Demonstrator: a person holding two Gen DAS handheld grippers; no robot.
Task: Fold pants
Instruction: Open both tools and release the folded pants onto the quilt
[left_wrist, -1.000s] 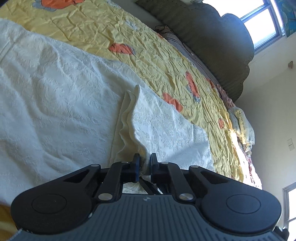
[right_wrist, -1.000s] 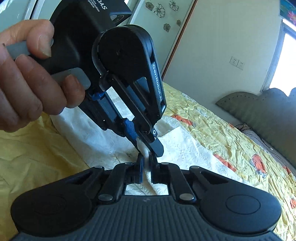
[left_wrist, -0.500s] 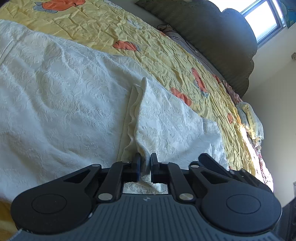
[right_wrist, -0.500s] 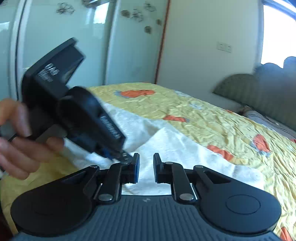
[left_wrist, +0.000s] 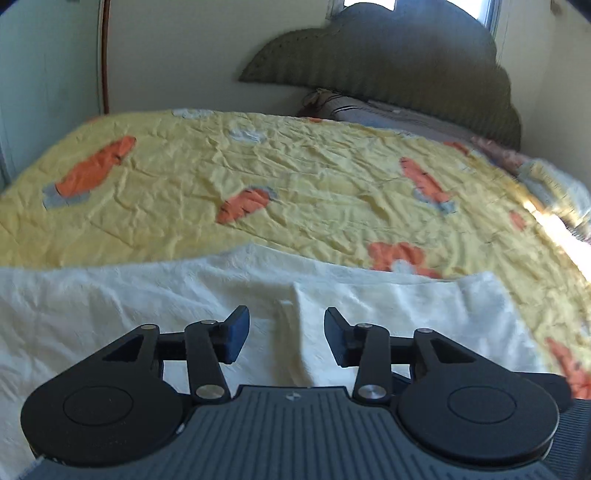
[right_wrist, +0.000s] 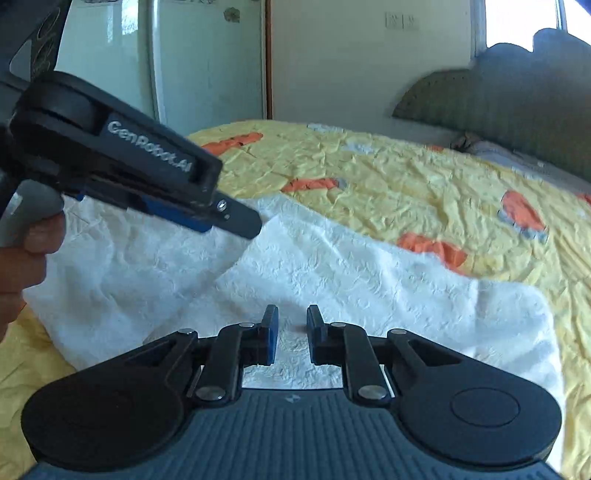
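Note:
White textured pants (left_wrist: 110, 306) lie on the yellow bedspread, with one layer folded over another; they also show in the right wrist view (right_wrist: 351, 273). My left gripper (left_wrist: 286, 338) is open and empty just above the fold edge. It appears from the side in the right wrist view (right_wrist: 236, 218), over the left part of the pants. My right gripper (right_wrist: 291, 332) is open with a narrower gap, empty, low over the folded layer.
The yellow bedspread (left_wrist: 295, 177) with orange prints covers the bed. A dark green headboard (left_wrist: 388, 62) and pillows stand at the far end. A wardrobe (right_wrist: 184, 62) stands beyond the bed's left side. A person's hand (right_wrist: 22, 254) holds the left gripper.
Both grippers let go of the pants edge and opened. The left gripper swung to level and faces the headboard. The right gripper drew back from the left one.

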